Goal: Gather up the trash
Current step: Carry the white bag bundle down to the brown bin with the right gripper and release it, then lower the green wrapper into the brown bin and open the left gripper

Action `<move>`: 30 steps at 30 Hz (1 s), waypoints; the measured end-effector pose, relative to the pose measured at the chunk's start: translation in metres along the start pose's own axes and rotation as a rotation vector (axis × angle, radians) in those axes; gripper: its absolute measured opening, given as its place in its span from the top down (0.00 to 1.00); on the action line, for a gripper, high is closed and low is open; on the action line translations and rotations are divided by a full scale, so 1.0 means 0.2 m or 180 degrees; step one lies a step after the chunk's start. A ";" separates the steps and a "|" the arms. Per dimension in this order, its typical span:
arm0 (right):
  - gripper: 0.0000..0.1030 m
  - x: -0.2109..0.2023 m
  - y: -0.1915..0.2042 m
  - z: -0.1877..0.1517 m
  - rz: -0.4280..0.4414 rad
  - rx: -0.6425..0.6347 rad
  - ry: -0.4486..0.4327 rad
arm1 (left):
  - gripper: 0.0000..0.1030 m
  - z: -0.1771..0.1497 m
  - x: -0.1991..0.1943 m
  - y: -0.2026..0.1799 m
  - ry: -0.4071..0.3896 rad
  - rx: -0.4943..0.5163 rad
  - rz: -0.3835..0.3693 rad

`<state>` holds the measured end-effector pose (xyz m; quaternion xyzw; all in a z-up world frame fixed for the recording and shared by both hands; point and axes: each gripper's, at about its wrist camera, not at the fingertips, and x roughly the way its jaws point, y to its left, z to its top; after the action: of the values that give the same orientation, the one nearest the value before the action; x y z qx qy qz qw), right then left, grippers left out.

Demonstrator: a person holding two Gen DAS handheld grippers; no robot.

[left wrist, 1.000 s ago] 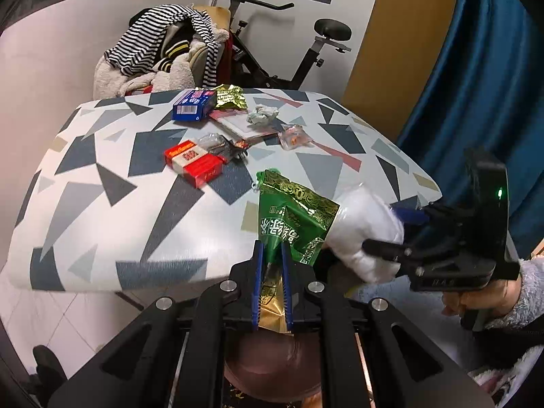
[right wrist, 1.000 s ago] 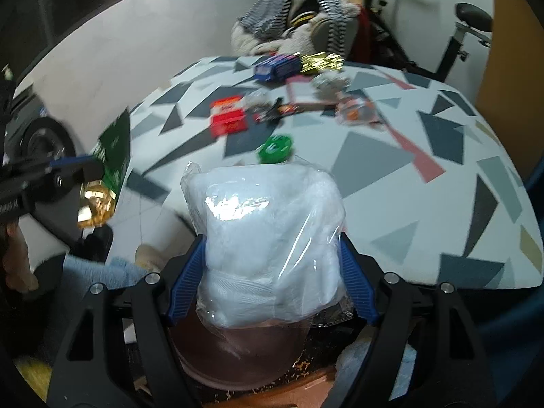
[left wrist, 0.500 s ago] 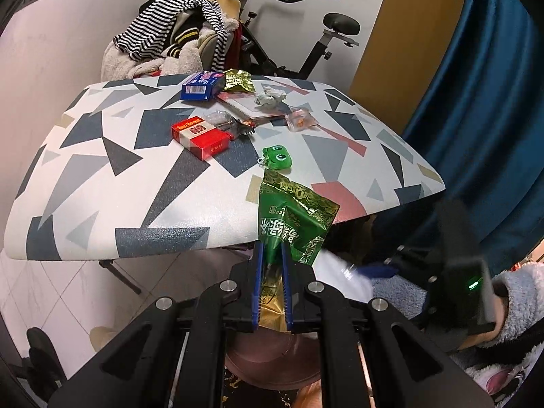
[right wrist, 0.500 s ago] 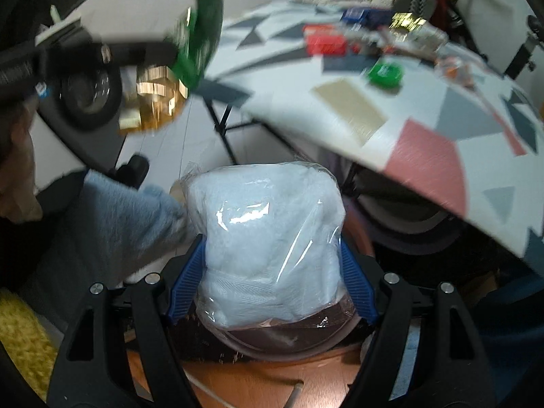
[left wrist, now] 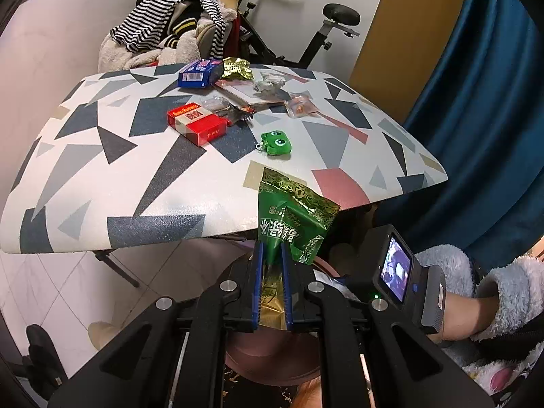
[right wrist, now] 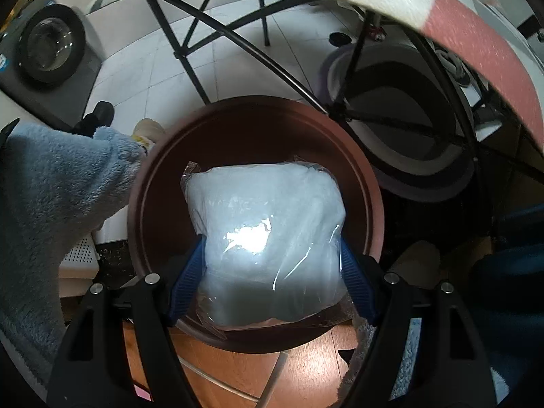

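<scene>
Below the near edge of the round table with the geometric-patterned top, the round brown bin is sitting under the right gripper, whose jaws are spreading wide around a soft, light, slippery clear-wrapped white wad. The left gripper is pinching nearly closed on the crinkly green-and-gold foil packet at its lower end, long axis pointing up and away.

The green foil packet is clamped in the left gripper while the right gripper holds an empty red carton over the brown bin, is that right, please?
Not quite: the right wrist view shows the right gripper holding a clear-wrapped white bundle over the brown bin, not a red carton. The left gripper does clamp the green foil packet.
</scene>
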<state>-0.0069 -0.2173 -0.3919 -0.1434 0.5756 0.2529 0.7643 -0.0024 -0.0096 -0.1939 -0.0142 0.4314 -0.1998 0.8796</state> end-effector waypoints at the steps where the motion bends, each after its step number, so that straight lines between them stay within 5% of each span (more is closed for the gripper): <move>1: 0.27 -0.01 -0.01 -0.02 -0.0004 0.0006 0.0005 | 0.90 0.00 0.00 0.00 0.0006 -0.0003 -0.0004; 9: 0.19 -0.02 -0.03 -0.02 -0.0005 0.0049 -0.0031 | 0.90 -0.03 0.02 0.01 0.0006 -0.0044 -0.0027; 30: 0.07 -0.25 -0.19 -0.05 -0.0204 0.0577 -0.0715 | 0.90 -0.19 0.11 0.11 0.0103 -0.0310 -0.0306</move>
<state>-0.0045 -0.2640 -0.3498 -0.0629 0.5021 0.1898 0.8414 -0.0123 0.0077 -0.2389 -0.0745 0.4537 -0.2208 0.8602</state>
